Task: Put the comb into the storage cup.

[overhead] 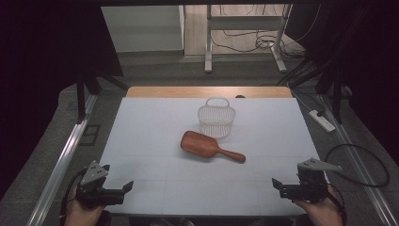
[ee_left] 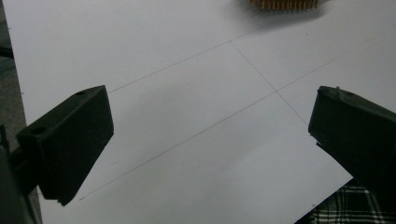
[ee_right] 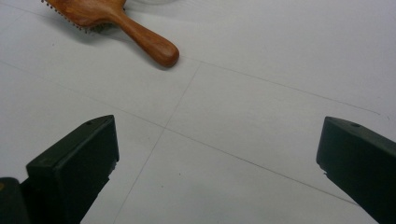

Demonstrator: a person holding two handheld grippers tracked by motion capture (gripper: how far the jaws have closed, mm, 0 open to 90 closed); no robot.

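Brush (overhead: 211,147): handle at 4 o'clock, touching basket (overhead: 216,119).
Jaws: both grippers wide open, empty.
Risk: a nudged handle could tip the basket.

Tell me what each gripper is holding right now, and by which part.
Nothing is held. The left gripper and right gripper both stand open and empty; the wooden hairbrush lies untouched on the table.

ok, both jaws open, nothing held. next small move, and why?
Probably bring the right hand-held gripper forward toward the hairbrush handle. The brush lies bristles down beside the white basket, its handle pointing to the right side, and both grippers sit open at the table's near edge.
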